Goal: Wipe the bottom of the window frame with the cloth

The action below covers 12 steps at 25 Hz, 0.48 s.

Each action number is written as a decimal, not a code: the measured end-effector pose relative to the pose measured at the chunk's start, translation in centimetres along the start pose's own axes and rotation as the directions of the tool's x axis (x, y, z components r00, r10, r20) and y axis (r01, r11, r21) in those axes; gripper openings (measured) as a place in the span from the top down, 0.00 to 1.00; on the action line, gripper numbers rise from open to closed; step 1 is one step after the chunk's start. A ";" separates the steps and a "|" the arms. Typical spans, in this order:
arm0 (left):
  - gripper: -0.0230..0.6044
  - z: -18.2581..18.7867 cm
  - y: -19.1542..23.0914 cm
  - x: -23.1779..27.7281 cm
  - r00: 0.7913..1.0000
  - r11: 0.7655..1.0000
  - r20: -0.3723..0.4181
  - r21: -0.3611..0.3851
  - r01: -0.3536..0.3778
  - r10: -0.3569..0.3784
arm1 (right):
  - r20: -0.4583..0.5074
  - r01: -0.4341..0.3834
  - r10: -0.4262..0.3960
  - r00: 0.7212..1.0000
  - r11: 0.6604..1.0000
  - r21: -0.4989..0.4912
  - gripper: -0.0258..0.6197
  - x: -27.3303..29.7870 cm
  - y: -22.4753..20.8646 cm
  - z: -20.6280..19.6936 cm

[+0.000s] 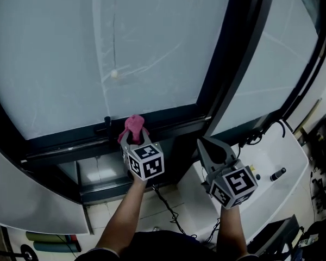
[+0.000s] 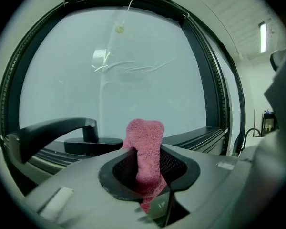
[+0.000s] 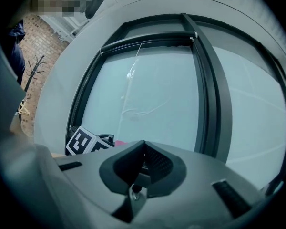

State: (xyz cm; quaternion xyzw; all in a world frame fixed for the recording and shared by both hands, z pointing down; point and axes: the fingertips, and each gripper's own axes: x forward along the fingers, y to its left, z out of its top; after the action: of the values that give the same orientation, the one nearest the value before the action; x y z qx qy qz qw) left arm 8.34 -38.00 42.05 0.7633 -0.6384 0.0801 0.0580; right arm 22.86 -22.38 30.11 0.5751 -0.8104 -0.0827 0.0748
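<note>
A pink cloth (image 1: 134, 125) sticks up from my left gripper (image 1: 132, 137), which is shut on it just below the bottom rail of the black window frame (image 1: 152, 125). In the left gripper view the cloth (image 2: 145, 151) stands between the jaws, with a black window handle (image 2: 62, 130) behind it to the left. My right gripper (image 1: 211, 144) hovers to the right, below the frame's upright bar (image 1: 233, 75), shut with nothing between its jaws. In the right gripper view the jaws meet (image 3: 143, 146), and the left gripper's marker cube (image 3: 83, 142) shows at lower left.
Frosted glass panes (image 1: 108, 48) fill the frame. A small black latch (image 1: 107, 123) sits on the bottom rail left of the cloth. A white sill (image 1: 277, 156) with black cables (image 1: 261, 135) and a dark marker-like object (image 1: 277, 174) lies at the right. A cable (image 1: 168, 208) trails on the floor.
</note>
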 end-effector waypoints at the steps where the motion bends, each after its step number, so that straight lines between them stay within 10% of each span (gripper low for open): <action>1: 0.78 0.1 -0.7 0.3 1.000 1.000 -0.005 0.003 0.005 -0.005 | -0.002 0.013 -0.013 1.000 1.000 0.004 0.95 -0.5 -0.7 -0.2; 12: 0.78 0.9 -11.9 3.7 0.985 0.987 -0.073 0.025 0.161 -0.159 | -0.034 0.128 -0.126 0.991 0.990 0.053 0.95 -4.3 -6.6 -2.6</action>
State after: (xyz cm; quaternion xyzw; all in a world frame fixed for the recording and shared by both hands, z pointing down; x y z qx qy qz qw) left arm 20.73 -39.60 42.05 0.8097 -0.5713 0.1118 0.0749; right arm 30.92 -20.62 31.12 0.6286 -0.7728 -0.0562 0.0662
